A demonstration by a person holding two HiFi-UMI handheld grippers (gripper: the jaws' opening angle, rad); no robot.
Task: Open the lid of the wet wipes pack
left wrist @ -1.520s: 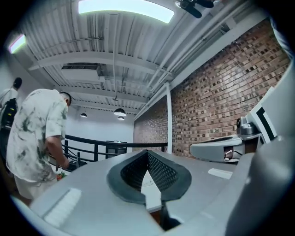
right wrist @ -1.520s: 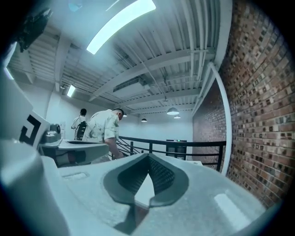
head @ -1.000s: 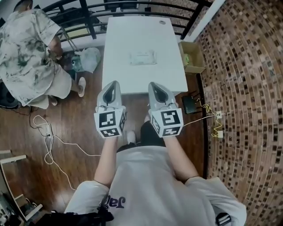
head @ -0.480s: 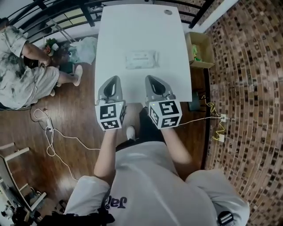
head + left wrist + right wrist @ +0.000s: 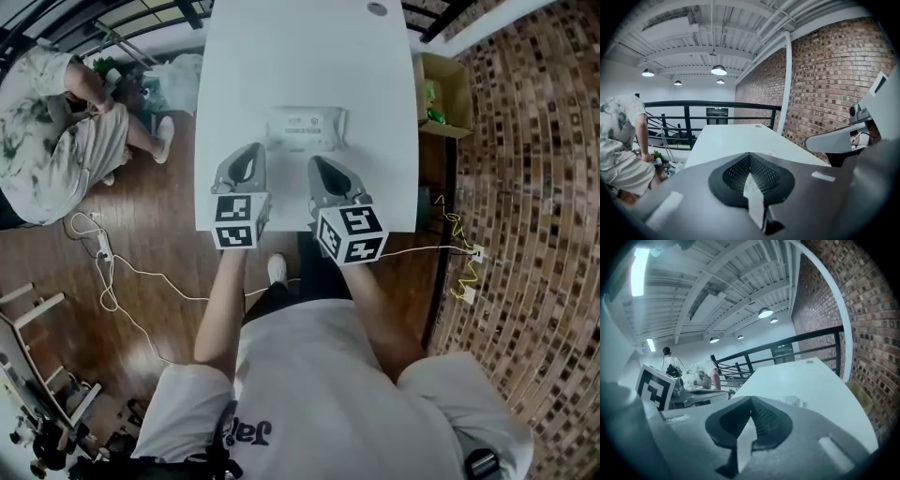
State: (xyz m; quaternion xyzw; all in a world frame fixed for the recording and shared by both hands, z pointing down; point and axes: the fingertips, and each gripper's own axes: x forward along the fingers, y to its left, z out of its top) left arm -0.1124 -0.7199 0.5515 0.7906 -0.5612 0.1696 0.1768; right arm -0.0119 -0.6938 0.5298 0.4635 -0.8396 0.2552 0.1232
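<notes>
Lying wipes pack (clear overhead only)

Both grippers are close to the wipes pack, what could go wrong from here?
The wet wipes pack lies loose on the table; pulling its lid may drag the whole pack unless one gripper pins it. The left gripper and right gripper are both shut, so their fingers could just shove the pack.

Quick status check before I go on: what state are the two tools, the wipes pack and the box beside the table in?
Left tool: shut, nothing between its jaws.
Right tool: shut, nothing between its jaws.
Wet wipes pack: lying flat on the white table, lid looks closed, neither tool touching it.
Cardboard box: beside the table, top open.
</notes>
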